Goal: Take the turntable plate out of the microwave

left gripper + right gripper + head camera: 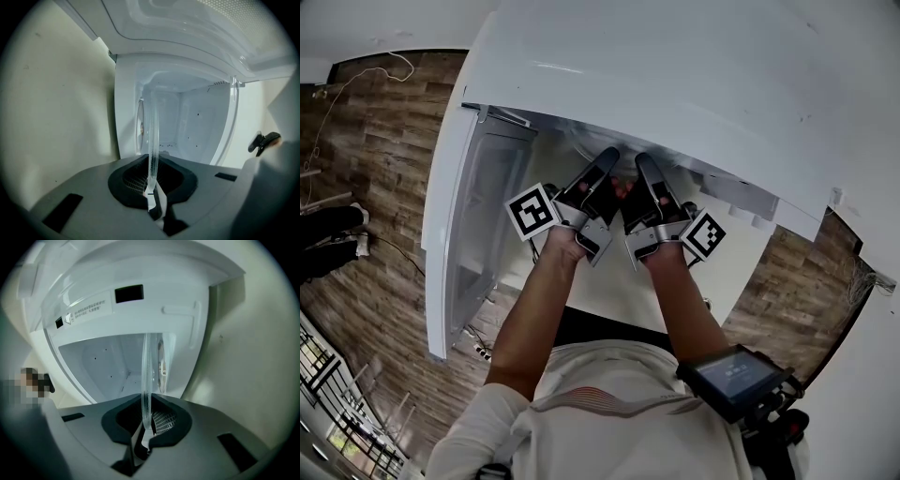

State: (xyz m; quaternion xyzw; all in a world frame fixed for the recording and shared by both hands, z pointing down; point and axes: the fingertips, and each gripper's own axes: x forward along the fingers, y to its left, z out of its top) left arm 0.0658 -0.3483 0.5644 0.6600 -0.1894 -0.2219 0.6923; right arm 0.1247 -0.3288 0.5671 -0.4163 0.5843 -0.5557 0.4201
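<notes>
The clear glass turntable plate (153, 136) shows edge-on as a thin upright strip in both gripper views, in front of the white microwave cavity (197, 126). My left gripper (151, 190) is shut on the plate's rim, which runs down between its dark pads. My right gripper (145, 430) is likewise shut on the plate (146, 376). In the head view the left gripper (606, 156) and right gripper (643, 162) reach side by side into the microwave (675, 75) opening. The plate itself is hard to make out from above.
The microwave door (459, 234) stands open to the left of my arms. A white counter surface (609, 291) lies under my hands. Wood-pattern floor (375, 187) with a loose cable is at the left. Cream wall (56, 103) flanks the microwave.
</notes>
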